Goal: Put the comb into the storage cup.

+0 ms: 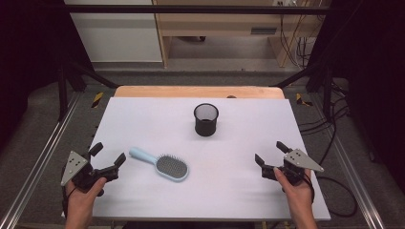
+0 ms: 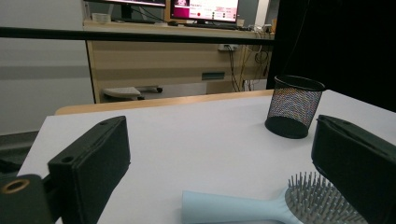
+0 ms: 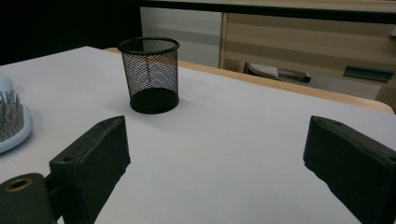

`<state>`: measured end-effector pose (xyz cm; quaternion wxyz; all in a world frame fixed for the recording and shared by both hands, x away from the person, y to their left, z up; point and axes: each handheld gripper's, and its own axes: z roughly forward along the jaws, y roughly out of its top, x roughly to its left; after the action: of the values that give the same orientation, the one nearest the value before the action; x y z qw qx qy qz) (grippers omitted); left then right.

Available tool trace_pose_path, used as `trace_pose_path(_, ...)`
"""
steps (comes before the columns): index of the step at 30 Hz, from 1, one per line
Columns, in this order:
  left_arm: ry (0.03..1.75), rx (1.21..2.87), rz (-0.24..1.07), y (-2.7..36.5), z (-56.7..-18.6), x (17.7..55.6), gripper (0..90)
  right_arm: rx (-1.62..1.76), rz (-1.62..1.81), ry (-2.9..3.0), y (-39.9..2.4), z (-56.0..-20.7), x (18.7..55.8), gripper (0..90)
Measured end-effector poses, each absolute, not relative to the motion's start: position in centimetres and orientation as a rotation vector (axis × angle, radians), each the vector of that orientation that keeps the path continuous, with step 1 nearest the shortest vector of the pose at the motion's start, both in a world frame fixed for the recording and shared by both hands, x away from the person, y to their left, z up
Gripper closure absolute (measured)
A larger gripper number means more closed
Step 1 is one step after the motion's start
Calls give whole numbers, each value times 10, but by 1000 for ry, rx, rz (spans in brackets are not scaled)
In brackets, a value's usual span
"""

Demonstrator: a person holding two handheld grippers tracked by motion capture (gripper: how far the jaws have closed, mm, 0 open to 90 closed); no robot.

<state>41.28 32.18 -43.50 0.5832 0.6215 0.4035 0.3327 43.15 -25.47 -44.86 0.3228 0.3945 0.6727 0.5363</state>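
A light blue hairbrush point(image 1: 163, 164) lies flat on the white table point(image 1: 157, 124), bristles up, handle pointing left point(image 2: 233, 209). A black mesh cup point(image 1: 206, 119) stands upright behind it point(image 2: 295, 106) point(image 3: 150, 74). My left gripper point(image 1: 108, 156) rests at the table's left front, open, its jaws just left of the brush handle and apart from it. At the right front my right gripper point(image 1: 270, 151) is open with nothing between its jaws; the brush head point(image 3: 11, 122) sits off to its left.
The white mat leaves a strip of wooden table edge point(image 1: 200, 91) at the back. Metal frame rails point(image 1: 43, 152) run along both sides. Cables point(image 1: 334, 124) trail on the floor at right. Furniture and a cabinet point(image 1: 215, 28) stand beyond the table.
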Motion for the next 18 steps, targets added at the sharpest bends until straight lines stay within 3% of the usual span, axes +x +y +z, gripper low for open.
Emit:
trace_pose_path(3,945,1465,770,322,-435,413,131,1039,1404,1753,-256,-449,431,67)
trace_pose_path(12,948,1448,741,318,-430,410,24,1050,1419,1725,-254,-448,430,50)
trace_pose_path(18,959,1486,757,315,-417,423,28,1034,1414,1732,-251,-448,429,55)
